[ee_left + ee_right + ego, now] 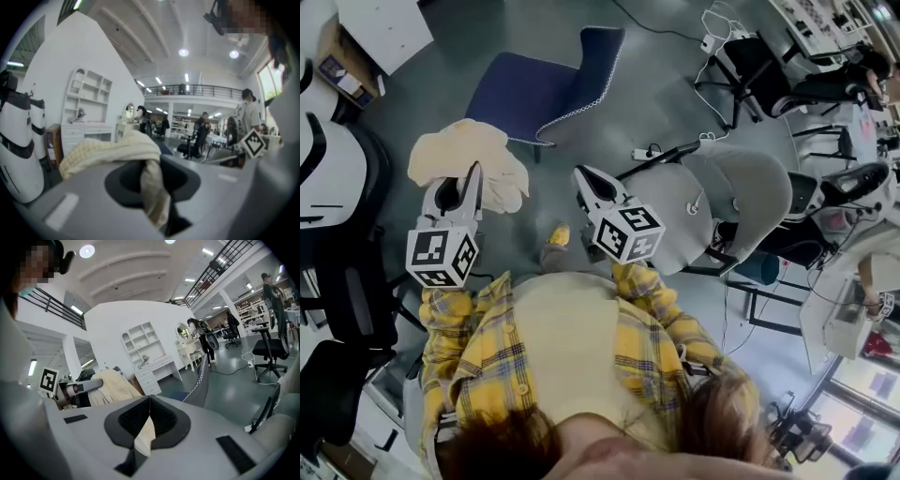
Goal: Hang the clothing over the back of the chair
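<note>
A cream knitted garment (467, 155) hangs bunched from my left gripper (461, 174), which is shut on a fold of it. In the left gripper view the garment (110, 151) drapes over the jaws and a twisted fold runs down between them at my left gripper (151, 180). My right gripper (581, 174) is shut on a small cream strip of fabric (145, 434); I cannot tell whether that strip joins the garment. The blue chair (546, 89) stands on the floor ahead of both grippers, its white-stitched back edge (205, 376) in the right gripper view.
A grey office chair (727, 192) stands close on the right, with a power strip (642, 153) and cables on the floor. Black chairs (337, 234) crowd the left side. White shelving and drawers (149, 363) stand far ahead.
</note>
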